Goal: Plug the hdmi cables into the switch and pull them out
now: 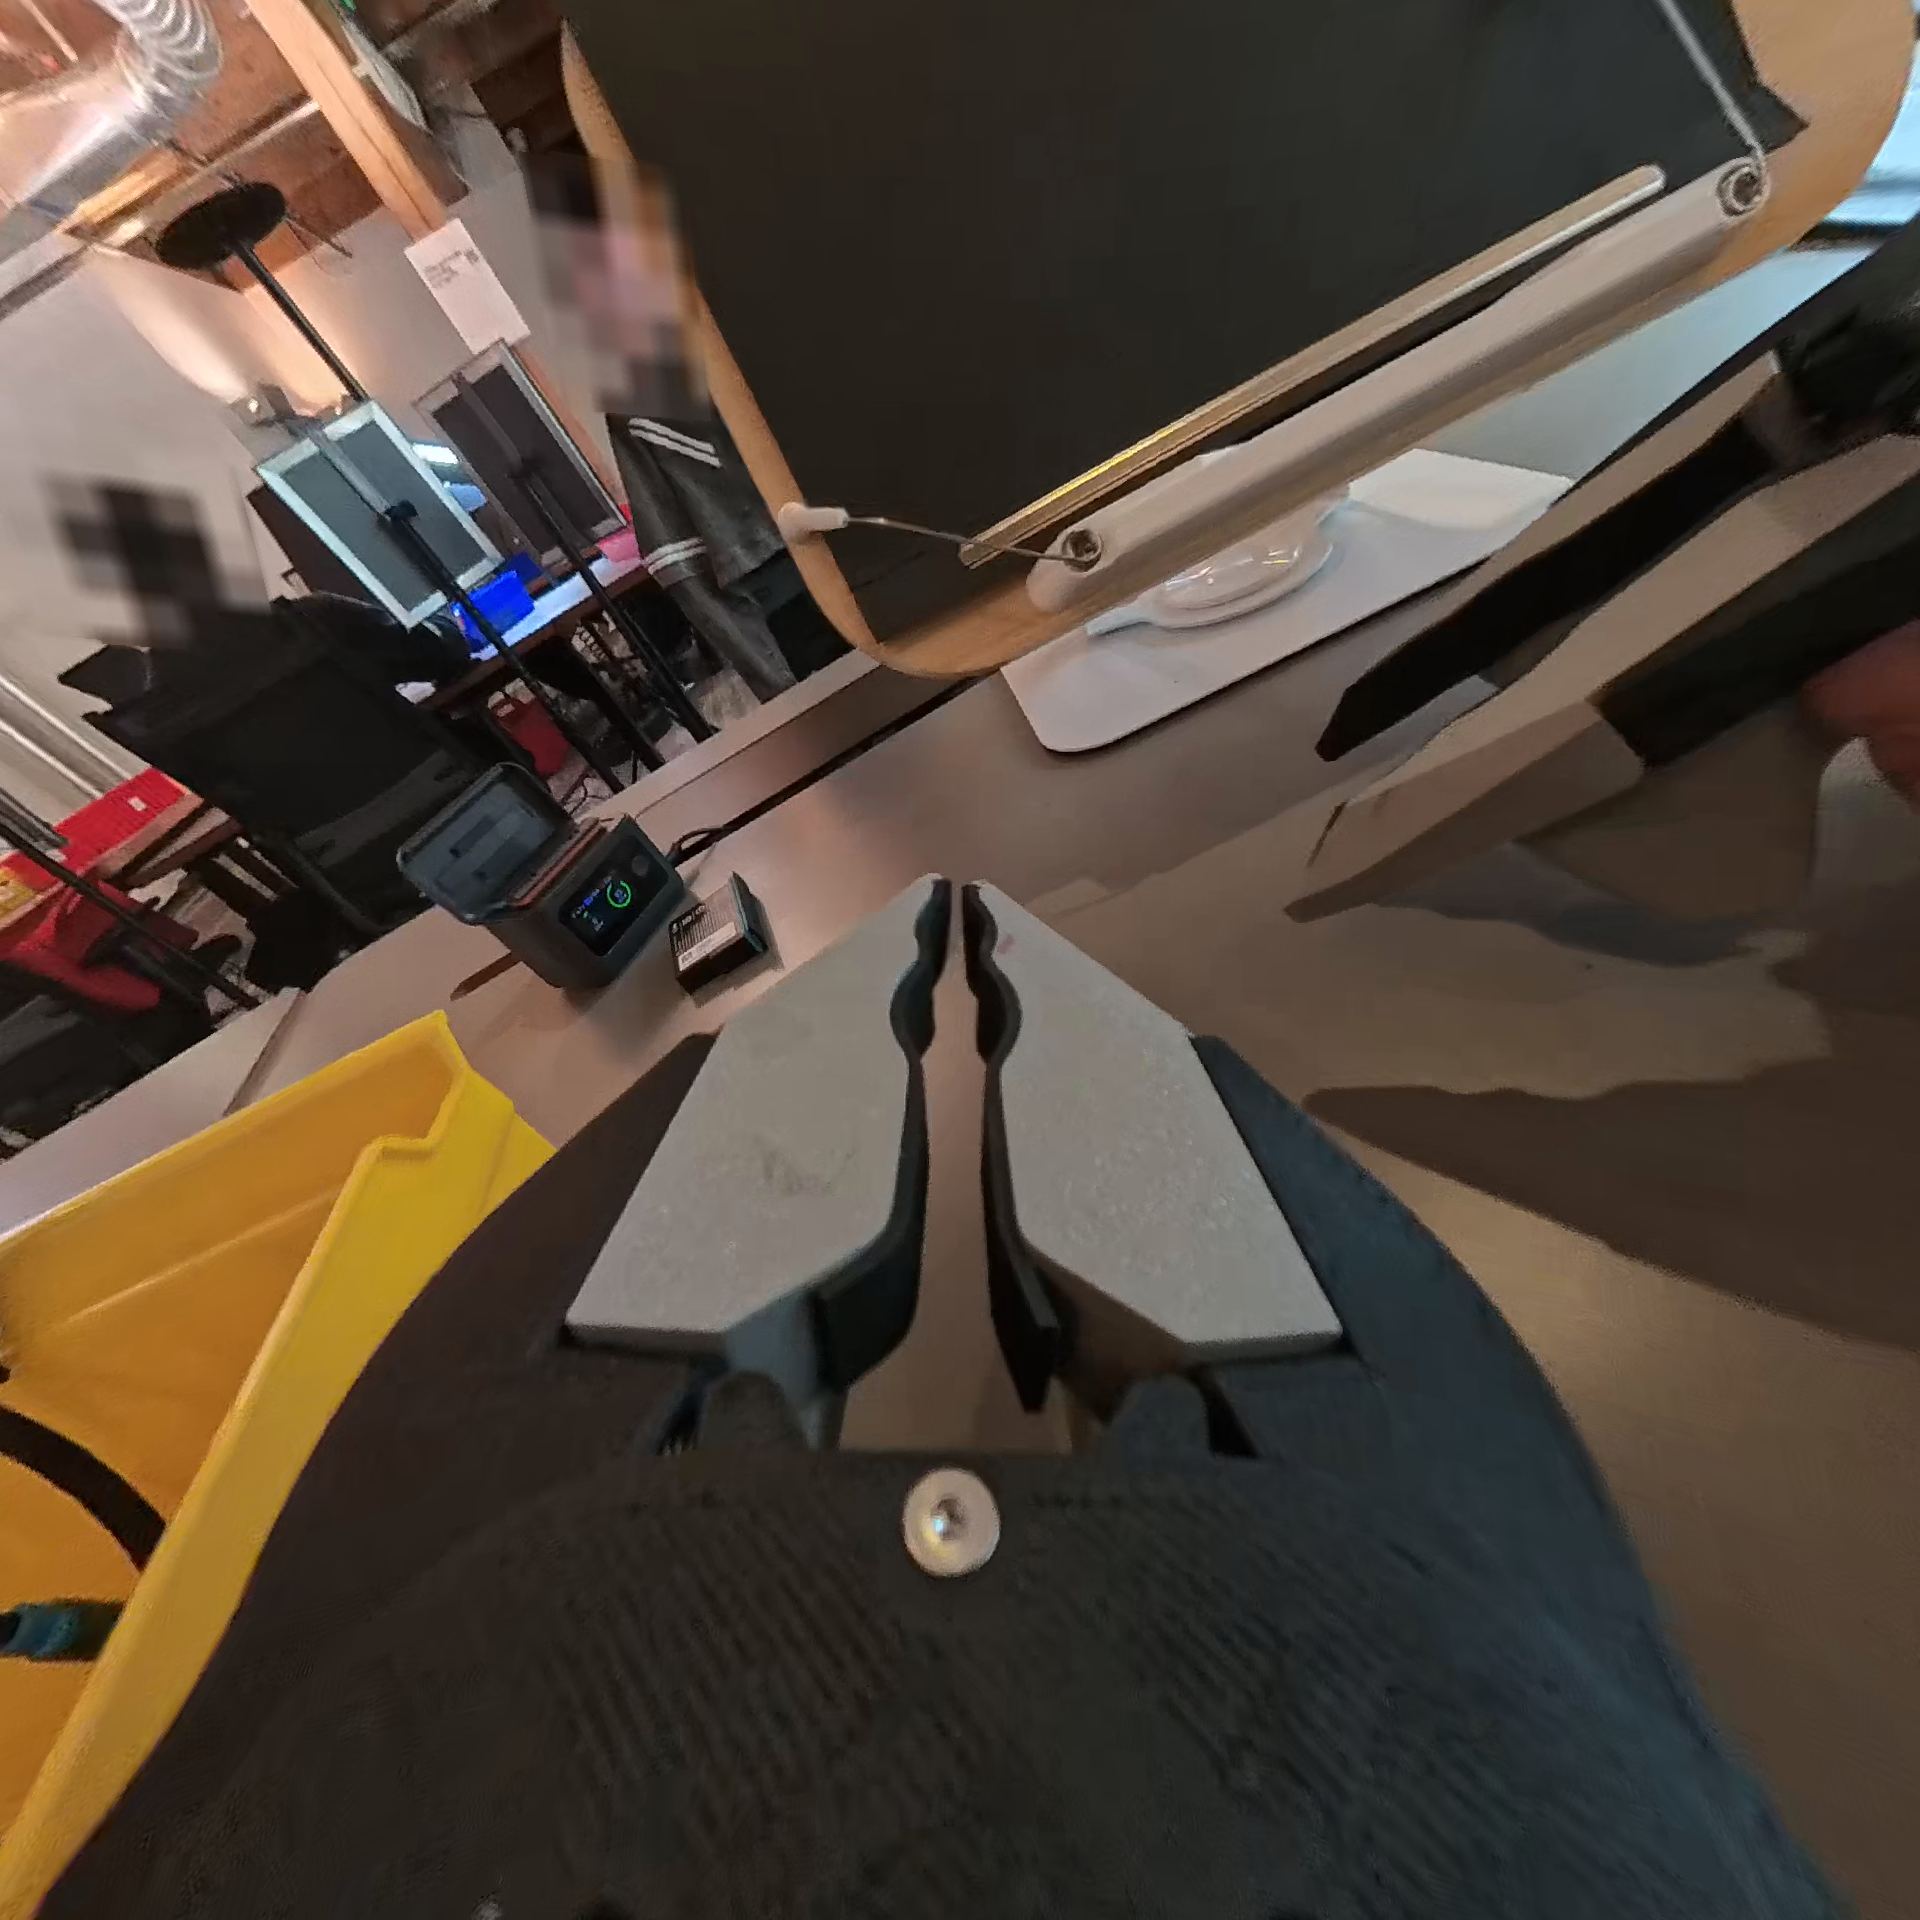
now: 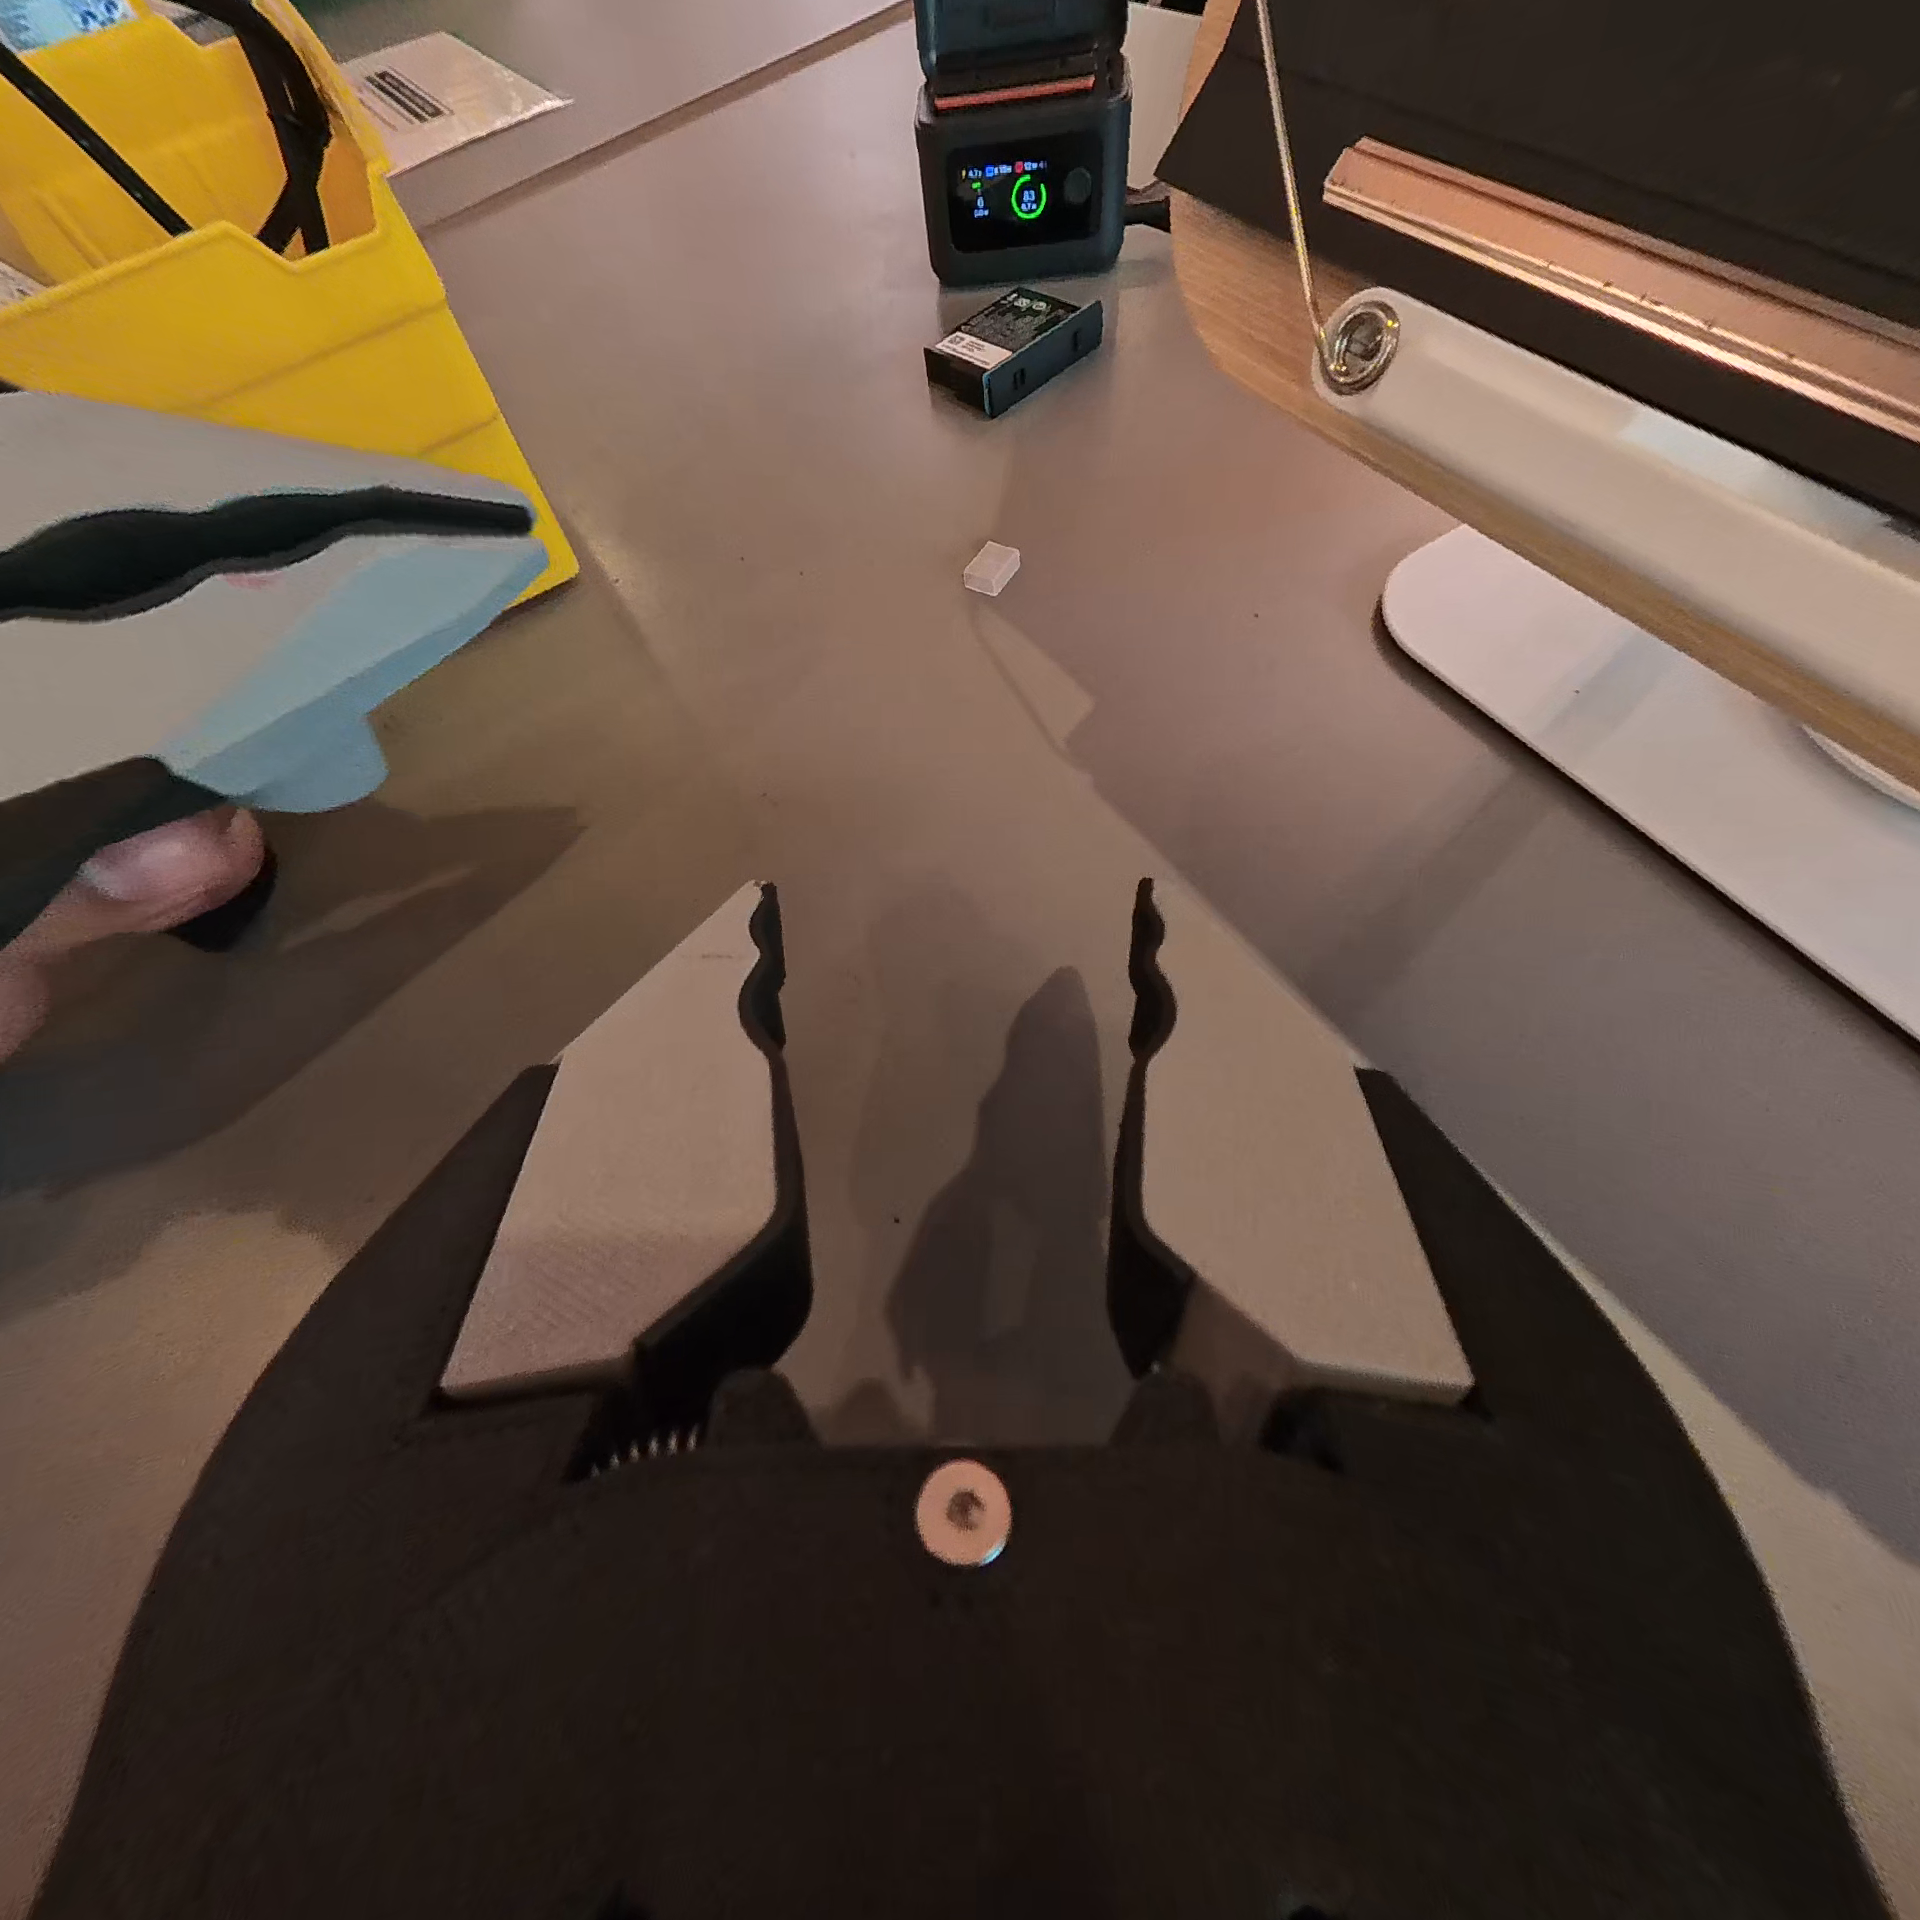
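My left gripper (image 1: 956,894) is shut with nothing between its pads and hovers over the grey table (image 1: 1195,987). It also shows at the left of the right wrist view (image 2: 499,520), shut, held by a hand (image 2: 156,862). My right gripper (image 2: 954,894) is open and empty above the bare table (image 2: 831,675). It shows at the right of the left wrist view (image 1: 1320,821) with its fingers apart. Black cables (image 2: 260,125) lie in a yellow bin (image 2: 312,343) at the far left. The bin also shows at the lower left of the left wrist view (image 1: 208,1299). I see no switch in either view.
A dark box with a lit screen (image 2: 1023,187) and a black battery pack (image 2: 1013,348) stand ahead on the table. A small white block (image 2: 992,568) lies nearer. A white stand base (image 2: 1662,748) and a dark wood-framed panel (image 1: 1039,260) are at the right. Left tips and right tips are each some 15 cm from the small white block (image 2: 992,568).
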